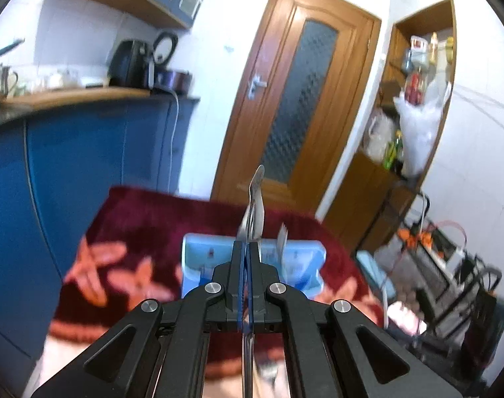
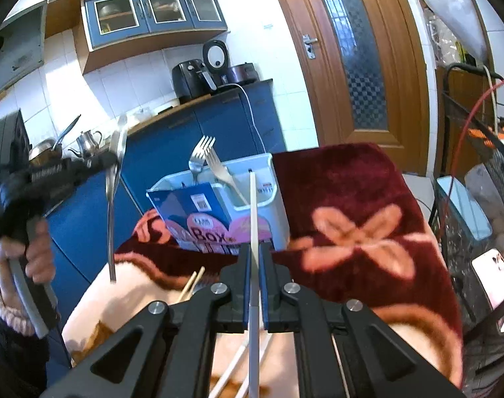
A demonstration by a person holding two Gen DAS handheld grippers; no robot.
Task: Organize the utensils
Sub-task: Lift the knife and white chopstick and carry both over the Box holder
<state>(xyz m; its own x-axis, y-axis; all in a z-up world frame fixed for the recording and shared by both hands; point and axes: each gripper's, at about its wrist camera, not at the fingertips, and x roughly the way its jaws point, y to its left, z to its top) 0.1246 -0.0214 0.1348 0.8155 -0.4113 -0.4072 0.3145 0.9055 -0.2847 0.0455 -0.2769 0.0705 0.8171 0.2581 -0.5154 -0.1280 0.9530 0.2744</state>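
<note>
I count two utensils in my grip. The left gripper [image 1: 246,248] is clamped on one metal spoon [image 2: 114,179]; the right gripper [image 2: 254,258] is clamped on one white chopstick [image 2: 253,212]. Both are held in the air above the table, short of the box.

Two forks [image 2: 205,162] stand tines-up in one light-blue utensil box [image 2: 265,182], which sits on the dark red floral blanket [image 2: 351,199] covering the table. Loose on the blanket below the right gripper lie two wooden chopsticks [image 2: 193,283] and two white ones [image 2: 233,368].

The spoon is polished steel, long-handled, bowl uppermost, handle hanging down. The chopstick is plain white and straight, its far tip just in front of the box's near rim.

The right wrist view shows the whole spoon from the side, the person's hand [image 2: 36,252] on the left tool's handle, both forks and the printed card on the box front. The left wrist view shows the spoon edge-on only, rising from the closed pads, with the box behind it; this view is motion-blurred, and only one upright utensil shows in the box.
</note>
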